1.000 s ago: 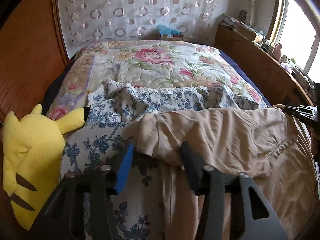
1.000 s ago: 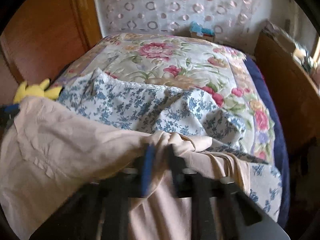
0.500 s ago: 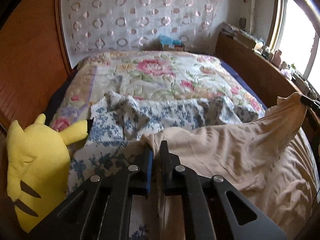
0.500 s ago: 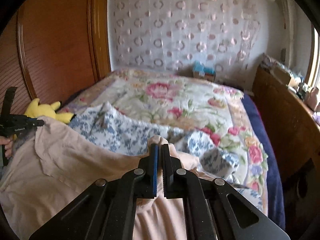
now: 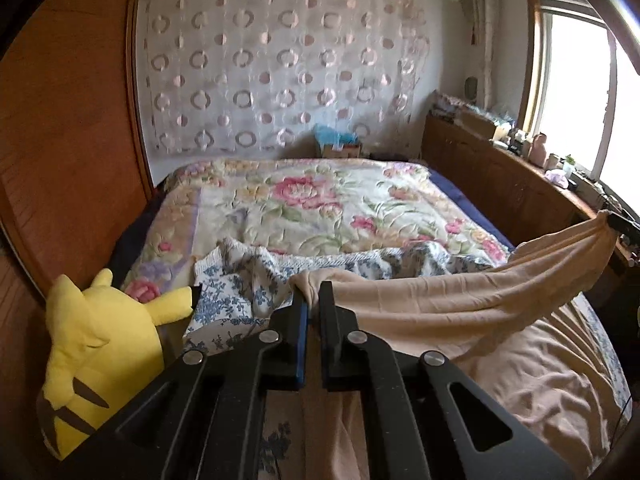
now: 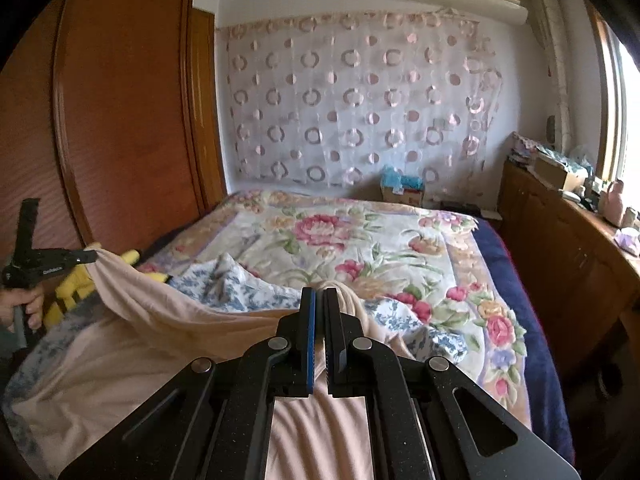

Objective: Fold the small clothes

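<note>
Above the bed (image 5: 320,216), left tool (image 5: 313,296) and right tool (image 6: 320,300) each pinch a corner of the beige garment (image 5: 440,300): soft, light, sagging, best held at corners.

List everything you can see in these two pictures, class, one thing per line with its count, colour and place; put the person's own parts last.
garment: one, beige, lifted over the near end of the bed, stretched between the two grippers
bedspread: one, cream with pink flowers, covering the bed
floral cloth: one, white with blue print, crumpled on the bedspread behind the garment
plush toy: one, yellow, at the bed's left edge
curtain: one, sheer white with pink rings, on the far wall
wardrobe: one, brown wood, left of the bed
cabinet: one, brown wood, right of the bed, small items on top
left gripper: black, shut on one garment corner
right gripper: black, shut on another corner
</note>
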### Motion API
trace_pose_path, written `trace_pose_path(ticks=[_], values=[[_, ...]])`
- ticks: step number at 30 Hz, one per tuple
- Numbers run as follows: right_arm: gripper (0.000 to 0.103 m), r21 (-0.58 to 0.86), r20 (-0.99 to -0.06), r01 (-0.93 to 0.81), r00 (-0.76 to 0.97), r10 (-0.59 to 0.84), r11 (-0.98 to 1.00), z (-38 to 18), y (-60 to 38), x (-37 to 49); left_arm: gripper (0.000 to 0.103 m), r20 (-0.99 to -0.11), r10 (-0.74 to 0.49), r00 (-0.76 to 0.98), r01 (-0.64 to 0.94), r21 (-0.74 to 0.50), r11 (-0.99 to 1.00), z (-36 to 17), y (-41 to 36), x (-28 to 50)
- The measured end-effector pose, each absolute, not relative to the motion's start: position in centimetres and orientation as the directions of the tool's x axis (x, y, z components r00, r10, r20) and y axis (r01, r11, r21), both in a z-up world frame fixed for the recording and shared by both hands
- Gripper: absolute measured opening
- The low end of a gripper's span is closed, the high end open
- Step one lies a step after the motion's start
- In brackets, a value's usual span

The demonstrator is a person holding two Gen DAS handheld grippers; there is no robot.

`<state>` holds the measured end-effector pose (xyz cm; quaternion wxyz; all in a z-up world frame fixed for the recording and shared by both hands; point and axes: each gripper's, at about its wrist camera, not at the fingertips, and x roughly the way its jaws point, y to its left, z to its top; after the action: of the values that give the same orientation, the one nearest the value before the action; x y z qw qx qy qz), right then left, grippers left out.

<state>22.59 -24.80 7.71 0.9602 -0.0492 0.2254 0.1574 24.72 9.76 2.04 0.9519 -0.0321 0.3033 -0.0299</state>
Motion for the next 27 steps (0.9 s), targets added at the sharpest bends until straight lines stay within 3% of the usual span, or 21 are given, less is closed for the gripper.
trace_pose_path(ticks=[11,23,25,27], values=[[0.003,0.019,-0.465,-0.353,0.825,0.321,0.935,5.9,-27.5,9.2,0.005,-0.520,-0.126,0.845,0.080,-0.110,0.991,3.6,8.7,14.7],[0.003,0.072,-0.630,-0.361,0.706,0.323,0.930,-2.2,-28.7,2.6,0.005,-0.583,-0.118,0.804,0.053,-0.127,0.990,-1.3,8.1,9.8],[0.007,0.054,-0.653,-0.350,0.696,0.298,0.935,-3.4,-28.7,2.9,0.005,-0.595,-0.115,0.796,0.050,-0.125,0.991,-2.1,7.8,9.3],[0.025,0.033,-0.655,-0.340,0.703,0.277,0.940,-3.8,-29.0,3.5,0.005,-0.602,-0.117,0.790,0.049,-0.128,0.991,-2.6,7.6,8.9]])
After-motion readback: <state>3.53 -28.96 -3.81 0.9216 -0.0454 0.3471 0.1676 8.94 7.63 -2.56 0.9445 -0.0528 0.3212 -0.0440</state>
